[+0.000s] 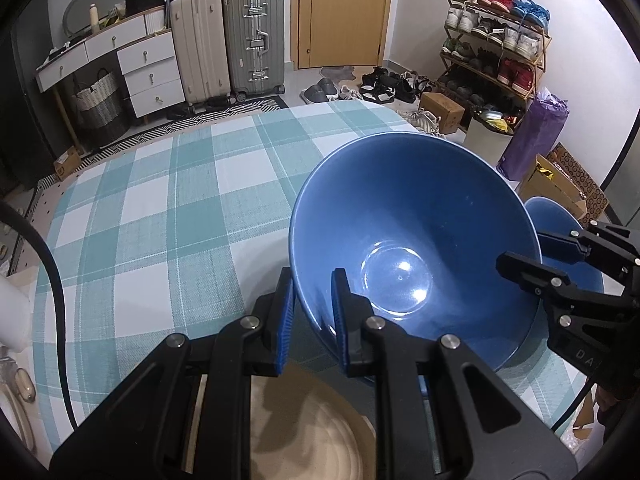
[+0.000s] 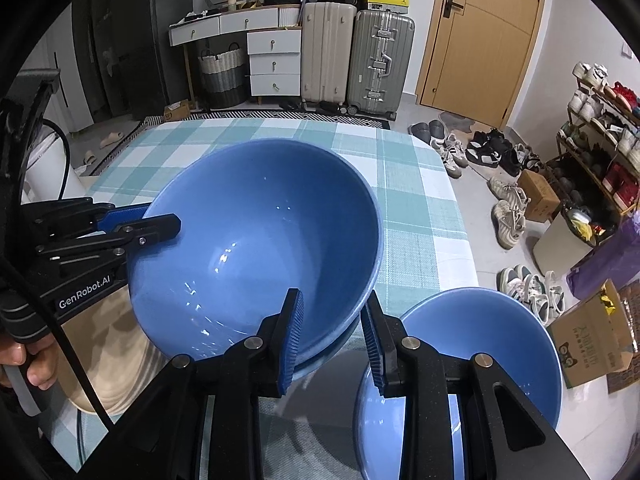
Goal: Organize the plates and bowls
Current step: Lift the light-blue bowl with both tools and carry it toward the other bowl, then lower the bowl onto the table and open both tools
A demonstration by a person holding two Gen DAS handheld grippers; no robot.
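A large blue bowl (image 1: 416, 216) is held tilted above the checked tablecloth (image 1: 160, 208). My left gripper (image 1: 314, 316) is shut on its near rim, one finger inside and one outside. In the right wrist view the same bowl (image 2: 256, 236) fills the middle, with the left gripper (image 2: 160, 222) clamped on its left rim. My right gripper (image 2: 332, 340) is open, its jaws astride the bowl's near rim without closing on it. A second blue bowl (image 2: 480, 344) sits lower right, under the right finger. A beige plate (image 1: 304, 424) lies below the left gripper.
The table's right edge (image 2: 460, 216) drops to a floor strewn with shoes (image 2: 508, 208). A cardboard box (image 2: 592, 340) stands near the second bowl. Suitcases (image 2: 356, 56), drawers and a door lie beyond the far edge. A black cable (image 1: 52, 280) runs along the left.
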